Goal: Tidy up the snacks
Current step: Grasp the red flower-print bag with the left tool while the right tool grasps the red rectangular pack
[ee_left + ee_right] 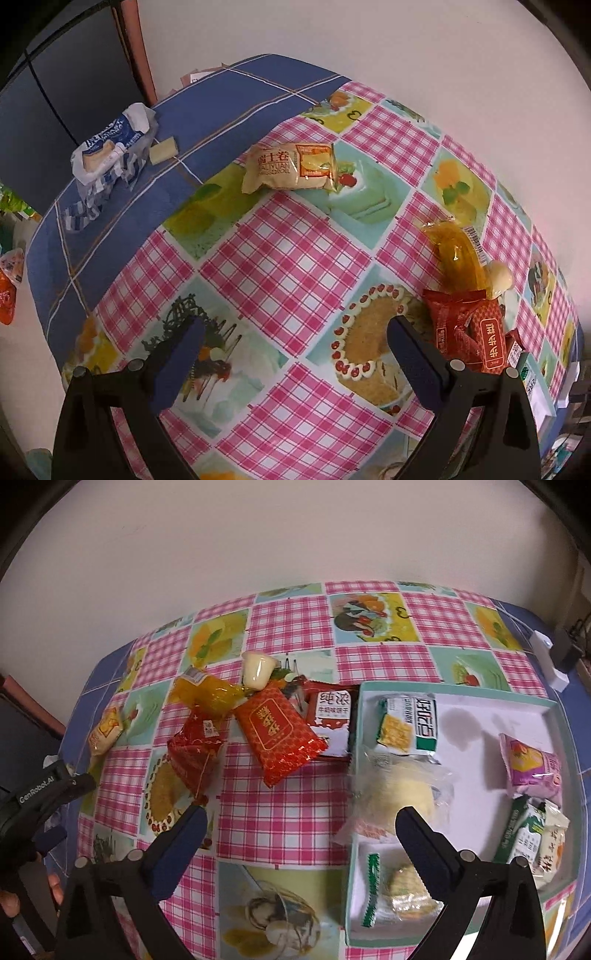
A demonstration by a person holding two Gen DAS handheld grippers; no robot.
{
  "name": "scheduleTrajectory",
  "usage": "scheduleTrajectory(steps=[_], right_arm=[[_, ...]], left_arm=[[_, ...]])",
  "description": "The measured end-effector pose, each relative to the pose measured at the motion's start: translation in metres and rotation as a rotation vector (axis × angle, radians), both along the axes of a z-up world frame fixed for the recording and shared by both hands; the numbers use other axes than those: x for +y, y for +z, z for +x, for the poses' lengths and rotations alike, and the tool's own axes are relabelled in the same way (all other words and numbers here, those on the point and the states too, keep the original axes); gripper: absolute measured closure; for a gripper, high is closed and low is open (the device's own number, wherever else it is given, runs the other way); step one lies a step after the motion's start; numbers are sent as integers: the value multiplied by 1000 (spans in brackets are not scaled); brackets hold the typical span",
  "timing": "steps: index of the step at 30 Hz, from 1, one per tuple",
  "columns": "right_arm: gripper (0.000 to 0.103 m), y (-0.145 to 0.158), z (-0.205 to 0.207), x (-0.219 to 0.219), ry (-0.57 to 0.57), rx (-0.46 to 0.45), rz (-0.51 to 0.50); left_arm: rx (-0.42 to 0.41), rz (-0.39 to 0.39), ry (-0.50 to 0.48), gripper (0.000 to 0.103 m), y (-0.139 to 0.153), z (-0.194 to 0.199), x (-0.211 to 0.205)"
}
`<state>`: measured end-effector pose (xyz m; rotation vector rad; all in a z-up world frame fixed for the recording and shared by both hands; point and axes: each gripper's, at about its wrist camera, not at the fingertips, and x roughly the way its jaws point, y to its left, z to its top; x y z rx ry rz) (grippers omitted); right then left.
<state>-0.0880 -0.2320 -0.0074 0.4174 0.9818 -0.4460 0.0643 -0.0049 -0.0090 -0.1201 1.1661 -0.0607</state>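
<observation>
Shallow white box with mint-green rim (550, 705) sits on the worktop (280, 812) at right, partly filled: green-and-white cracker packet (408, 723), clear-wrapped pale yellow cake (402, 794) lying over the box's left edge, pink-purple packet (532, 768), two small packets in the right corner (532, 834), and a green-trimmed clear wrapper (402, 893) at the near end. Roughly half sorted, by my reckoning. Left outside, in a loose heap just beside the box: red patterned foil packets (277, 731), a red-and-white biscuit packet (330, 720) touching the box wall, an orange jelly pouch (207, 694), a small cream jelly cup (258, 670). Well apart, alone: tan swiss-roll packet (291, 168). On the blue cloth beyond, an opened blue-and-white wrapper (110, 147) (rubbish or snack, cannot tell). Right gripper (299, 819) fingers spread wide, nothing between them, hovering over the box's left edge. Left gripper (295, 332) likewise released and empty, near the red heap.
</observation>
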Motion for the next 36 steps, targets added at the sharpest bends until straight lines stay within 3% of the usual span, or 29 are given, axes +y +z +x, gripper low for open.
scheduleTrajectory(steps=[7,21,36], right_arm=[[0,-3,11,-6,16,-16,7],[0,9,30,-34,17,-99,-31],[0,-14,64,-39,46,-37,-66]], left_arm=[[-7,-15,-39,4,-3,5,-13],[39,-135,-169,4,-14,17,-63],[99,-211,-238,4,-31,37,-93]])
